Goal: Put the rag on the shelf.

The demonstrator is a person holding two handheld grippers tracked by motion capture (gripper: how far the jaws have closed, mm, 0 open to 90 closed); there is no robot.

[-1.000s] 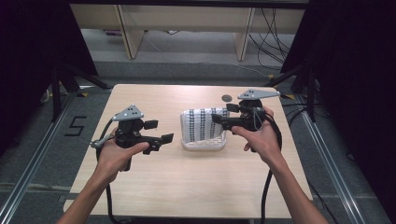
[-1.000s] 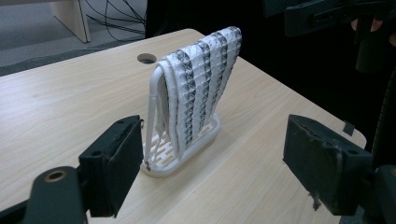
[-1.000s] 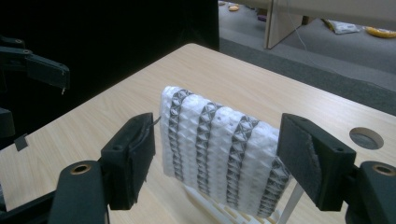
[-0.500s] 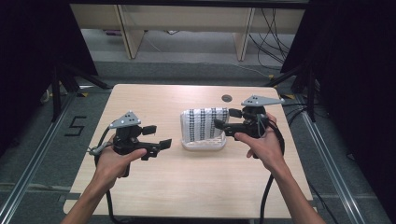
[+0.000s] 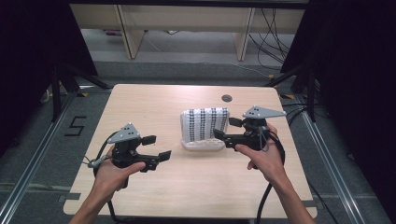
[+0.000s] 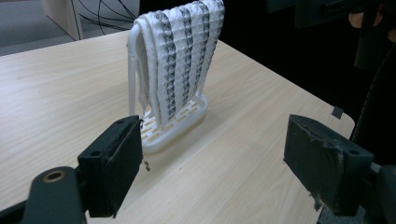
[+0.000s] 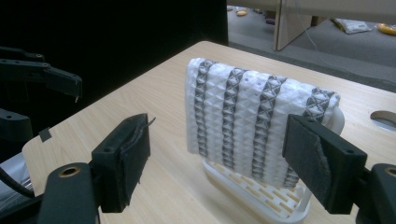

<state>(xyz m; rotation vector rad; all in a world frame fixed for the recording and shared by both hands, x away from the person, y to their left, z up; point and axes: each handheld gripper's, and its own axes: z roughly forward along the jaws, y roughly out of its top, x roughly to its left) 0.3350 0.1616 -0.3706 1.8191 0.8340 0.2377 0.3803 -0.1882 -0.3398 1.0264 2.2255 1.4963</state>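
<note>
A white towel with grey stripes [image 5: 205, 123] hangs folded over a white plastic rack [image 5: 203, 145] in the middle of the table. My right gripper [image 5: 227, 128] points left at the towel's right edge. Its jaws stand wide and have just been opening further, with nothing between the pads. In the right gripper view the towel [image 7: 252, 116] and the rack's slotted base [image 7: 261, 198] stand just ahead of the jaws. My left gripper [image 5: 157, 147] is open and empty, a short way left of the rack. The left gripper view shows the towel [image 6: 177, 56] side-on on the rack [image 6: 184, 116].
The light wooden table [image 5: 154, 107] has a round cable hole [image 5: 227, 98] behind the rack. Pale wooden furniture legs and cables stand on the floor beyond the far edge. Dark drapes hang at both sides. A "5" mark [image 5: 74, 126] is on the floor at left.
Both hands have drawn back toward the table's near edge. The right gripper's jaws stand slightly wider. The towel and rack have not moved.
</note>
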